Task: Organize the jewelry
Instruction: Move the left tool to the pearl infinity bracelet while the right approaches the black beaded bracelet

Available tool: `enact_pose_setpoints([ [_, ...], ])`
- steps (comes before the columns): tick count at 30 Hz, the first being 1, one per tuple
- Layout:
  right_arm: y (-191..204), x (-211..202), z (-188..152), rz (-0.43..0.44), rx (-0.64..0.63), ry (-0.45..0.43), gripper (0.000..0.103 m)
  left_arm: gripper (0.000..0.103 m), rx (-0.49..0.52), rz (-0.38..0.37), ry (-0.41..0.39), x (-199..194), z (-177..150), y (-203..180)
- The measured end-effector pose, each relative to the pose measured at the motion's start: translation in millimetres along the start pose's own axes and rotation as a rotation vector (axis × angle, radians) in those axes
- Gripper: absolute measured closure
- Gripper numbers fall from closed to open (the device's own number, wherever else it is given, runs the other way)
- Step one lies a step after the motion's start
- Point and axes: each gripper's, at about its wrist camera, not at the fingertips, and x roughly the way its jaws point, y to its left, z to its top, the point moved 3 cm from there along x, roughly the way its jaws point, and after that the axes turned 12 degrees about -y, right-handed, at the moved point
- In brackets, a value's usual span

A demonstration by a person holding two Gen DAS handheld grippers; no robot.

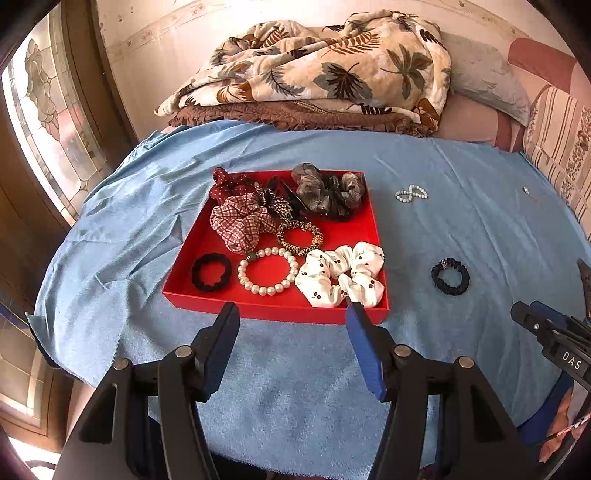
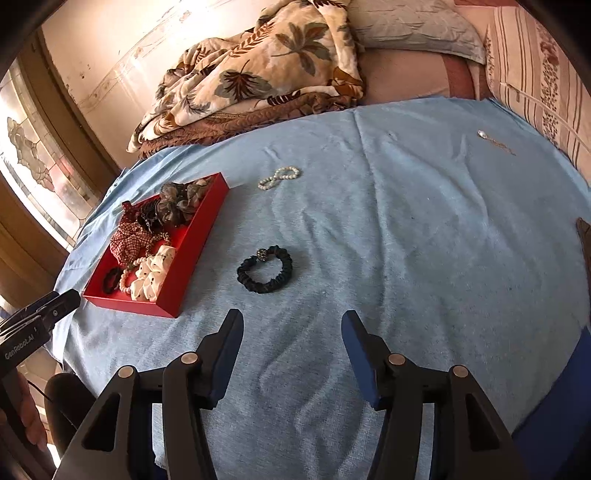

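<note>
A red tray (image 1: 273, 312) (image 2: 195, 236) on the blue cloth holds several scrunchies, a pearl bracelet (image 1: 266, 271) and a black hair tie (image 1: 211, 272). A dark scrunchie with a bead (image 1: 450, 277) (image 2: 264, 269) lies on the cloth right of the tray. A small pearl bracelet (image 1: 411, 193) (image 2: 279, 177) lies farther back. A small pendant (image 2: 493, 140) (image 1: 526, 190) lies at the far right. My left gripper (image 1: 291, 314) is open and empty, just in front of the tray's near edge. My right gripper (image 2: 291, 321) is open and empty, short of the dark scrunchie.
The blue cloth (image 2: 406, 221) covers a bed. A folded leaf-print blanket (image 1: 325, 70) (image 2: 258, 74) and pillows (image 2: 417, 26) lie at the back. A stained-glass window (image 1: 48, 122) is at the left. A dark object (image 2: 584, 236) shows at the right edge.
</note>
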Motion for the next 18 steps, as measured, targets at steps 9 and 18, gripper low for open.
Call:
enact_pose_setpoints([
  [9,-3.4,7.5,-4.5,0.003,0.001,0.018,0.043,0.044,0.018,-0.002,0.024,9.8,-3.2,-4.3],
  [18,-6.1,21.7,-3.9,0.018,-0.003,0.039,0.043,0.043,0.049,-0.02,0.021,24.3,9.7,-9.7],
])
